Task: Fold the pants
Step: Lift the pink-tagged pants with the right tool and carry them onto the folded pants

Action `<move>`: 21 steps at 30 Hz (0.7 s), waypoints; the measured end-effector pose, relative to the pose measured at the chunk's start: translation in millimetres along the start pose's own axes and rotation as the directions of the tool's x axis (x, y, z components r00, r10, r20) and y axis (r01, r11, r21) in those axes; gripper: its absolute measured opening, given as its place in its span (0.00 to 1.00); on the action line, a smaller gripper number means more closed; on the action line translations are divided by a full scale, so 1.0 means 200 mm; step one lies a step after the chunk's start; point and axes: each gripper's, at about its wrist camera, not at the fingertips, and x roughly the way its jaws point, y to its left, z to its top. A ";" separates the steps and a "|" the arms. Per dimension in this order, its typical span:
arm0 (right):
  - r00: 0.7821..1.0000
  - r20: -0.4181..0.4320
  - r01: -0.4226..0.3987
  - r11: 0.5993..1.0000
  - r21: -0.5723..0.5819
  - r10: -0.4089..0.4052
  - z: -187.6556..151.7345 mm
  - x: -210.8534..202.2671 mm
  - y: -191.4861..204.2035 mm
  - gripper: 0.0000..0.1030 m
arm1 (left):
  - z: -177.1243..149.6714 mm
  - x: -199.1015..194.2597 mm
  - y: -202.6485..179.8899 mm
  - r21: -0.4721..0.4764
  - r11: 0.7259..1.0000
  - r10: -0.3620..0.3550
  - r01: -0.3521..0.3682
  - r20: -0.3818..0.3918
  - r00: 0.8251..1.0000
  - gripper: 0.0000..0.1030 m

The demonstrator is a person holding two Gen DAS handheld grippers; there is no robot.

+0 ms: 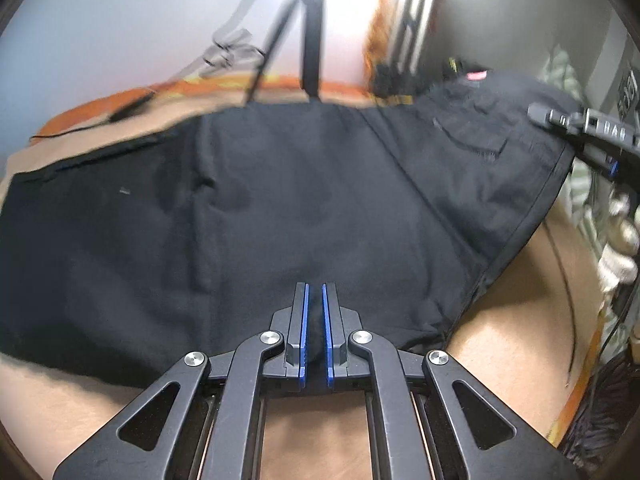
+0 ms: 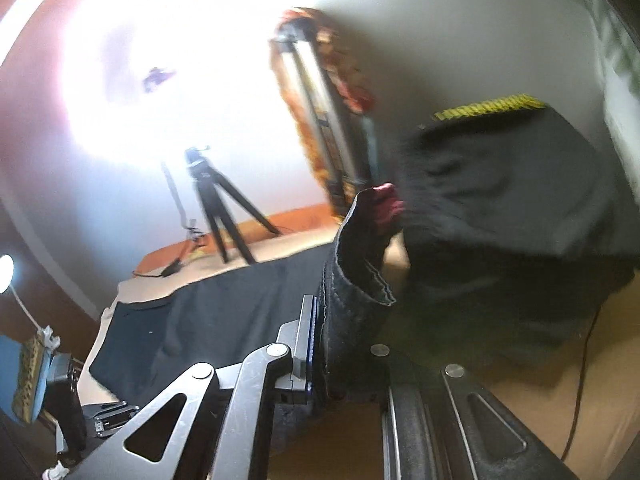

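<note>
The black pants (image 1: pixel 280 208) lie spread across a tan bed (image 1: pixel 520 320), one end lifted off it at the right. The left tool (image 1: pixel 315 320) is pinched closed on a fold of the fabric at the near edge. The right tool (image 2: pixel 320 336) is clamped on a thick hem or waistband that stands up between its fingers, with dark cloth bunched behind it. To fold well, both grips should probably travel together, keeping the edge taut so the raised half lands square. Both tools point steeply down at the bed; a tripod (image 1: pixel 312 40) stands beyond.
</note>
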 end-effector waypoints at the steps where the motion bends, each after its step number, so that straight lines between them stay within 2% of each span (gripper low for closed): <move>1: 1.000 0.005 -0.005 1.000 -0.027 0.005 0.01 -0.01 0.05 0.08 | 0.00 -0.05 0.05 -0.026 1.000 0.000 0.001 0.029 1.000 0.05; 4: 1.000 0.020 -0.019 0.995 -0.095 0.021 0.04 -0.02 0.21 0.08 | 0.01 -0.12 0.20 -0.070 0.996 0.061 -0.056 0.071 0.996 0.05; 7: 0.999 0.026 -0.044 0.990 -0.134 0.048 0.07 -0.03 0.34 0.08 | -0.02 -0.10 0.34 -0.144 0.989 0.042 -0.034 0.051 0.998 0.05; 11: 0.996 0.030 -0.077 0.980 -0.181 0.084 0.10 -0.03 0.52 0.08 | -0.05 -0.01 0.37 -0.123 0.991 0.046 -0.046 0.004 0.999 0.05; 15: 0.992 0.011 -0.122 0.967 -0.224 0.128 0.10 -0.02 0.69 0.08 | -0.05 -0.01 0.37 -0.121 0.992 0.038 -0.038 -0.001 0.999 0.05; 18: 0.987 -0.015 -0.159 0.955 -0.249 0.160 0.08 0.03 0.85 0.08 | -0.05 -0.12 0.44 -0.137 0.990 0.050 -0.044 0.039 0.998 0.05; 21: 0.982 -0.044 -0.190 0.940 -0.284 0.185 0.03 0.10 1.02 0.07 | -0.09 -0.29 0.59 -0.217 0.975 0.063 -0.043 0.086 0.994 0.05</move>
